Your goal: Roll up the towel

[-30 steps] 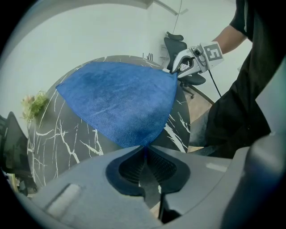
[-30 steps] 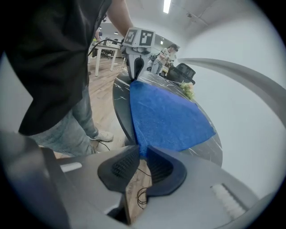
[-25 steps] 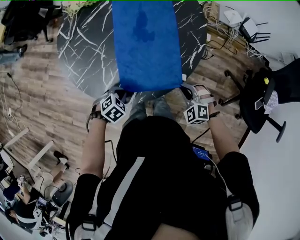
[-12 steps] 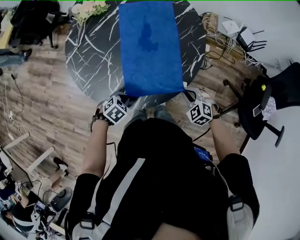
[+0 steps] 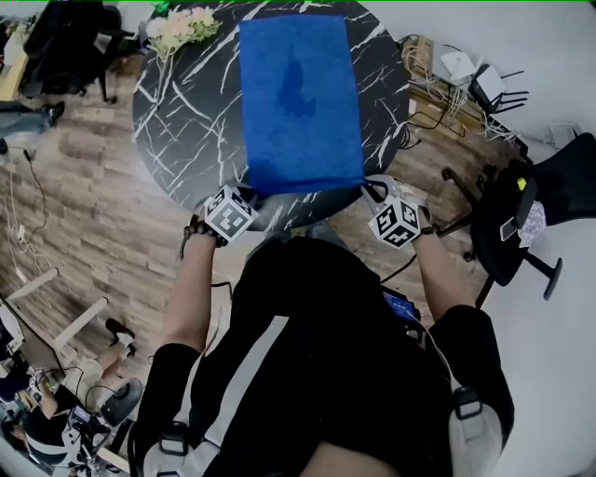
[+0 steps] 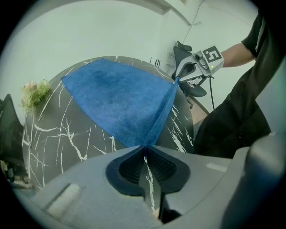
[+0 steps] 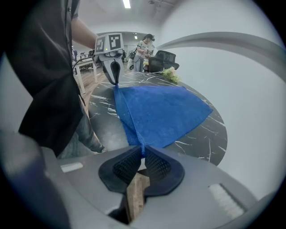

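Pinching the towel's near left corner, the left gripper has its jaws pressed together on the cloth. Its own view shows the blue hem running straight into the seam between the two ribbed pads. The right gripper is closed the same way on the near right corner, with a fold of blue caught at the tips of its jaws. The head view shows none of this, since only the marker cubes and the person's forearms are visible there.

Between the two sets of jaws the towel's near edge is drawn in a straight line, and each gripper view shows the other gripper at its far end. Ahead of the jaws the rest of the towel lies spread flat on the round black table with white veining. Its near edge sits at the table's near rim.

The head view shows a darker patch in the middle of the towel. The left gripper view shows it only faintly.

A bunch of pale flowers lies at the table's far rim, to the left of the left jaws and beyond the towel's far corner.

Only the right gripper view shows a person standing far off, past the left gripper. Only the head view shows the wood floor, a black office chair out to the right of the right gripper, and cables beyond it.
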The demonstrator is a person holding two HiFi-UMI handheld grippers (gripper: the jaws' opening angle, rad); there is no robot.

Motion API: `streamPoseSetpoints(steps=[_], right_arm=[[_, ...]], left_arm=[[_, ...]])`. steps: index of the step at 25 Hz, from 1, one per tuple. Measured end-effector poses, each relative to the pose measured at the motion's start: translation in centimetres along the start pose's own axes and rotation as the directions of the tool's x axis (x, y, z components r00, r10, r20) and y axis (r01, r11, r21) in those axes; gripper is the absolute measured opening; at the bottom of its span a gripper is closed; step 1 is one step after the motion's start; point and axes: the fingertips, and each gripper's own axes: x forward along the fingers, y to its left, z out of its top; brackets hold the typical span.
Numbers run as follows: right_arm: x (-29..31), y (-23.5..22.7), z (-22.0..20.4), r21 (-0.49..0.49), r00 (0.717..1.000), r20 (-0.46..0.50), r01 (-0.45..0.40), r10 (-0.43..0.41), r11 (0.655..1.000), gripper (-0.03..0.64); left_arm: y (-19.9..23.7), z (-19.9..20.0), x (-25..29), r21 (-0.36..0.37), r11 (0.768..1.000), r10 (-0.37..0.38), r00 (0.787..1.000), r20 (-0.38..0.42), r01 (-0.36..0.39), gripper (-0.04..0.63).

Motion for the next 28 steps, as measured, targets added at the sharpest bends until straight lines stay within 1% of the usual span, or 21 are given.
streamPoseSetpoints(steps=[6, 8, 10, 11, 13, 17, 20, 23, 26, 28], right_arm=[[1.1, -1.3, 0.2, 0.01, 1.0, -0.025, -0.001, 0.002, 1.0, 0.034], [1.4, -1.6, 0.2, 0.016, 0.999, -0.033, 0.002, -0.002, 1.0, 0.065], [1.5, -1.8, 0.2, 0.031, 0.999, -0.037, 0.007, -0.006, 1.0, 0.126], [1.4, -1.8, 0.3, 0.04, 0.999, -0.037, 0.01, -0.008, 0.999, 0.143], [1.2, -1.9, 0.4, 0.05, 0.999, -0.033, 0.018, -0.017, 0.999, 0.158], [0.5, -1.8, 1.0, 0.014, 0.999, -0.006, 0.048, -0.047, 0.999, 0.158], [0.0, -1.3, 1.6, -0.007, 0.999, 0.02, 0.05, -0.05, 0.999, 0.157], [-0.1, -0.3, 2.0, -0.027, 0.999, 0.028, 0.027, -0.027, 0.999, 0.152], [0.3, 0.8, 1.6, -0.049, 1.0, 0.009, -0.003, 0.003, 0.999, 0.146], [0.5, 1.1, 1.2, -0.052, 1.0, -0.002, -0.015, 0.014, 0.999, 0.141]], left_arm=[[1.6, 0.5, 0.3, -0.02, 0.999, 0.033, 0.999, -0.009, -0.033, 0.034], [2.1, 0.4, 0.2, -0.029, 0.998, 0.05, 0.999, -0.01, -0.05, 0.047], [2.3, 0.2, 0.2, -0.035, 0.998, 0.06, 0.998, -0.008, -0.06, 0.079], [2.4, 0.1, 0.1, -0.036, 0.997, 0.063, 0.998, -0.005, -0.064, 0.119], [2.6, 0.1, -0.2, -0.037, 0.996, 0.078, 0.997, 0.007, -0.078, 0.126], [2.7, 0.7, -0.8, -0.02, 0.992, 0.127, 0.99, 0.056, -0.126, 0.129], [1.9, 1.5, -1.0, -0.006, 0.993, 0.119, 0.989, 0.09, -0.119, 0.129], [0.8, 2.0, -0.9, 0.006, 0.994, 0.104, 0.987, 0.119, -0.106, 0.129], [-0.4, 1.7, -0.2, 0.023, 0.996, 0.086, 0.989, 0.124, -0.089, 0.129], [-0.7, 1.4, 0.3, 0.038, 0.995, 0.091, 0.989, 0.12, -0.096, 0.129]])
